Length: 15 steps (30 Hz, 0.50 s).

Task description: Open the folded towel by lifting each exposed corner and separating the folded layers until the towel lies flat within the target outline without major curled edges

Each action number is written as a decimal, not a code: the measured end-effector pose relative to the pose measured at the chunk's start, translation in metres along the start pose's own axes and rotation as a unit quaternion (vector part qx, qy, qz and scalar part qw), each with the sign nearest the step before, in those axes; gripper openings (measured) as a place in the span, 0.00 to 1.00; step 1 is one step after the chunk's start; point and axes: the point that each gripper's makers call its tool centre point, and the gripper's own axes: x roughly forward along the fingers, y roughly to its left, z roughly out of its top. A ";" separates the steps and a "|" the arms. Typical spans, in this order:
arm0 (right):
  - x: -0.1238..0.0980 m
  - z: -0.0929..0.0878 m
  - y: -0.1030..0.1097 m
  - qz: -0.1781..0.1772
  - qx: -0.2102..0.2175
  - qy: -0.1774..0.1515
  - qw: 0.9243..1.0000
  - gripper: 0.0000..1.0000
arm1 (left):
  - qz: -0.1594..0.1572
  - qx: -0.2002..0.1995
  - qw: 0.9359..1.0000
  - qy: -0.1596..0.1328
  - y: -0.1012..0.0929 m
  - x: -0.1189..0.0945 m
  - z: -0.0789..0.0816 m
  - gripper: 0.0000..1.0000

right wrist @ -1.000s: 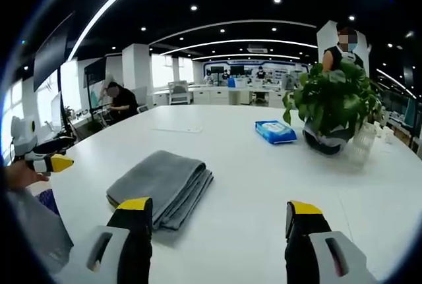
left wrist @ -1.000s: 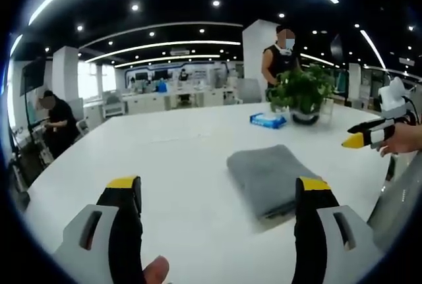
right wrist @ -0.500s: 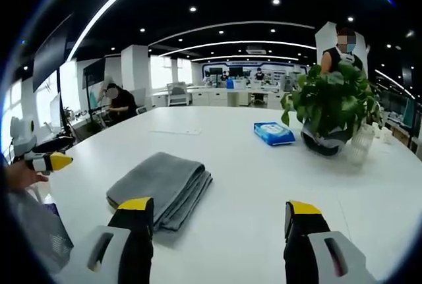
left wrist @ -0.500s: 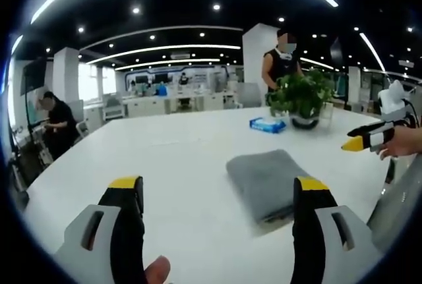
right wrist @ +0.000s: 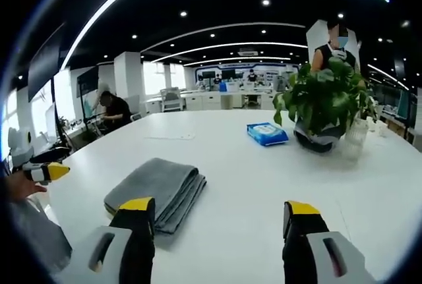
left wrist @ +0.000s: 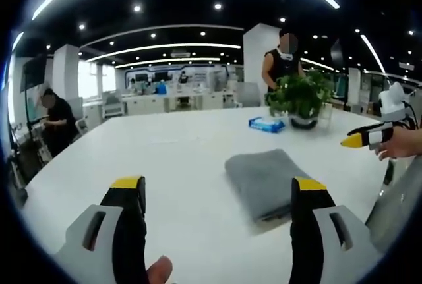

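White and smooth, the big table (right wrist: 277,185) holds everything. Grey and soft, the towel (right wrist: 153,186) lies on it, folded into a thick pad with its layered edges showing on one side. No outline can be seen on the table. Beyond the towel stands a leafy green plant (right wrist: 324,103) in a round pot, and beside that a small blue packet (right wrist: 267,133).

The left gripper (left wrist: 217,195) hangs in the air near the towel with its yellow-tipped jaws wide apart. The right gripper (right wrist: 221,215) is near it too, jaws wide apart and holding nothing.

I think the job has not begun. Each gripper should pinch only the top layer at a corner, then lift slowly.
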 end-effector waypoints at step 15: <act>-0.002 0.005 -0.003 -0.007 -0.014 -0.008 1.000 0.75 | -0.024 0.028 0.999 0.004 -0.022 0.012 -0.001 0.83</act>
